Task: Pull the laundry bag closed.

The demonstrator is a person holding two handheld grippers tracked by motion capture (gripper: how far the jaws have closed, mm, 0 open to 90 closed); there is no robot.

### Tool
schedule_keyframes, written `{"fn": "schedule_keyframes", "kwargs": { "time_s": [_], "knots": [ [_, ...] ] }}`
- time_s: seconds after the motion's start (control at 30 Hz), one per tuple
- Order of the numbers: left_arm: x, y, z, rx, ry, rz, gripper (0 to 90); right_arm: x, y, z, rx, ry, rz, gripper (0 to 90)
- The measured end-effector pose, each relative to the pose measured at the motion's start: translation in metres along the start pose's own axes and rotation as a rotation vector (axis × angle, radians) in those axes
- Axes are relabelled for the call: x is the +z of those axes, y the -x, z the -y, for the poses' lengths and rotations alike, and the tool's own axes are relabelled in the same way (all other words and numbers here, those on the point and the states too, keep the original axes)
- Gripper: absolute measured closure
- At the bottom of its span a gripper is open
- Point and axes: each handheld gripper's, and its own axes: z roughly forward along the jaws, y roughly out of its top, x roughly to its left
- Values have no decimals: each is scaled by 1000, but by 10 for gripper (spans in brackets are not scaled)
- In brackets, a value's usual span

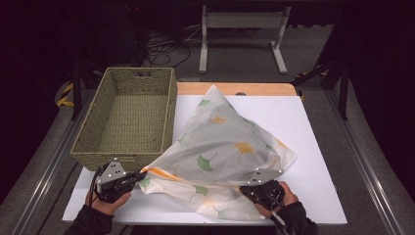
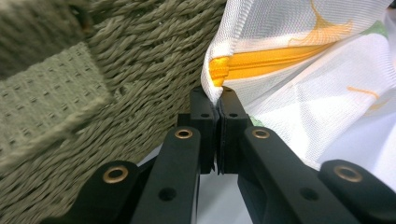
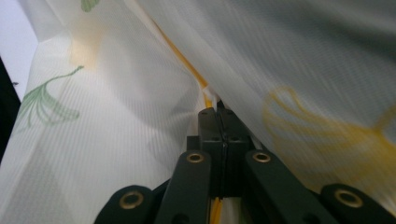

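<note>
Both grippers pinch the mesh laundry bag [image 1: 222, 147] along its orange zipper edge: the left gripper [image 1: 139, 177] at the corner, the right gripper [image 1: 247, 188] farther along, apparently to hold that edge taut. Behind them the bag lies spread on the white table [image 1: 313, 147], its left side touching the woven basket [image 1: 128, 115], likely where it goes.

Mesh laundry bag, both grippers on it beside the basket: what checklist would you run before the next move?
1. Left gripper shut on mesh bag at the orange zipper end: ok.
2. Right gripper shut on the bag's zipper edge: ok.
3. Wicker basket inside free to receive: ok.
4. Bag clear of the basket wall: not ok, it touches.
5. Zipper closed: cannot tell.
</note>
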Motion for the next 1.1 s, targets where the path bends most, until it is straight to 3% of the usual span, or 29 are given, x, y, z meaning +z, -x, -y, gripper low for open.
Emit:
{"fn": "schedule_keyframes", "kwargs": {
  "time_s": [0.07, 0.3, 0.47, 0.87, 1.1],
  "knots": [
    [-4, 0, 2, 0, 11, -31, 875, -4, 0, 3, 0, 0, 0, 900],
    [-22, -6, 11, -22, 26, -74, 876, -7, -5, 7, -11, -5, -19, 900],
    [-33, -13, 18, -64, 51, -122, 876, -5, -7, 5, -25, -9, -35, 900],
    [-35, -17, 21, -94, 42, -150, 876, -4, -13, 6, -45, -31, -75, 900],
    [-33, -21, 24, -90, 40, -115, 871, -5, -11, 11, -48, -37, -63, 900]
  ]
}}
